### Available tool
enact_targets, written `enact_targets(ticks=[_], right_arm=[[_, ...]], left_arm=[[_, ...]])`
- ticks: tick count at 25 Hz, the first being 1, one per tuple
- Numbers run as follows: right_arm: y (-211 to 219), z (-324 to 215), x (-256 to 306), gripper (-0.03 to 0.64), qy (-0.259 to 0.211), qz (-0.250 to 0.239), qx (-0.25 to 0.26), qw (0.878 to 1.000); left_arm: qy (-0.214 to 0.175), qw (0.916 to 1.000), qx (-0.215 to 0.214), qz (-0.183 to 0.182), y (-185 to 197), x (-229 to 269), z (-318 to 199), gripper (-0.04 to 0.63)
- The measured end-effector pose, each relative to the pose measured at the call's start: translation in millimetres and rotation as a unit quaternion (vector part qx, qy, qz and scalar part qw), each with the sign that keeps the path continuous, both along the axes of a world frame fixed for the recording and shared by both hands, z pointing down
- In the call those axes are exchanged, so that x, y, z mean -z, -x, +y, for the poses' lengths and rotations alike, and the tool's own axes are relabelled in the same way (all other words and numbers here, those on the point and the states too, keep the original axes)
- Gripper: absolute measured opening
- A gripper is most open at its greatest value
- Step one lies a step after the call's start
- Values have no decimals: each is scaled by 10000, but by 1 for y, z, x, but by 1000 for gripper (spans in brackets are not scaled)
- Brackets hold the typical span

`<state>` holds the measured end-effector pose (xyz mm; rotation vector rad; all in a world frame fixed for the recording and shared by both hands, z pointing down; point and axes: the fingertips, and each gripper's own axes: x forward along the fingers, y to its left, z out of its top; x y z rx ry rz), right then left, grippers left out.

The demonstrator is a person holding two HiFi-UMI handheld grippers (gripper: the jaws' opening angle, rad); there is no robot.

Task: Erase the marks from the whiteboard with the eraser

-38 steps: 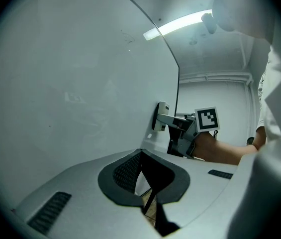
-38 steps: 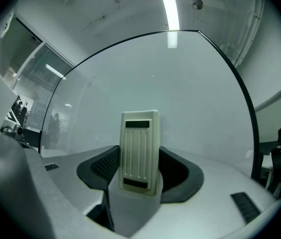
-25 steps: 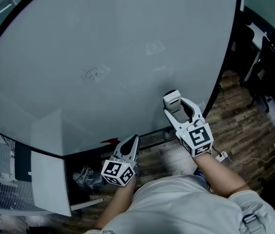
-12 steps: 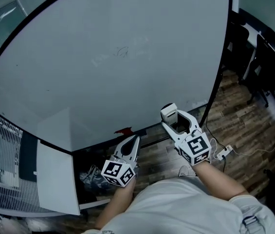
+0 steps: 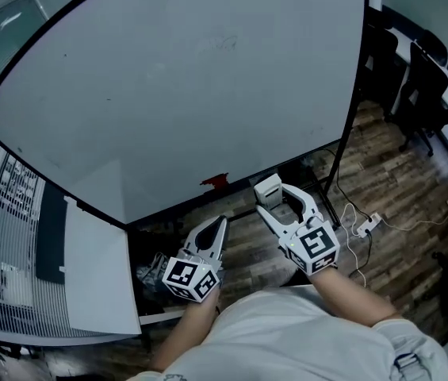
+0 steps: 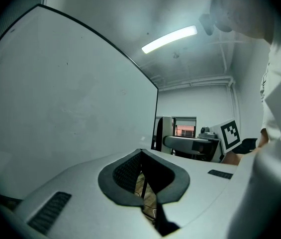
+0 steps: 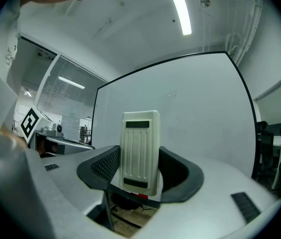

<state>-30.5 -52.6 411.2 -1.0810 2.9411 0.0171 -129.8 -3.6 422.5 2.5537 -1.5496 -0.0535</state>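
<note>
The large whiteboard (image 5: 176,94) fills the upper head view, with a faint grey mark (image 5: 222,43) near its top middle. My right gripper (image 5: 270,199) is shut on a cream ribbed eraser (image 7: 140,151), held upright below the board's bottom edge and off its surface. In the right gripper view the board (image 7: 200,113) stands ahead, its faint mark (image 7: 172,94) above the eraser. My left gripper (image 5: 216,230) is shut with nothing in it, low beside the right one. From the left gripper view the board (image 6: 55,108) rises at the left.
A small red object (image 5: 215,181) sits on the board's bottom edge. A white panel (image 5: 97,268) leans at the lower left by a slatted window. Black office chairs (image 5: 418,86) stand at the right. A power strip with cables (image 5: 369,223) lies on the wooden floor.
Both grippers have dropped away from the board, the eraser now below its bottom edge. The view has shifted, so the faint mark sits higher and further right.
</note>
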Motion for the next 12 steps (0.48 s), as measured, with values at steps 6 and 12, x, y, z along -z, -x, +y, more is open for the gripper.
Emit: enact_targets(ticks=[6,12], right_arm=[[13,59,-5,245,24,72,95,9999],[8,92,-4,245,6,118,194,9997]], left_arm=[[-59,9999,-121,64,1,1,43,8],[-131,9997,-156,134,-13,3,69,8]])
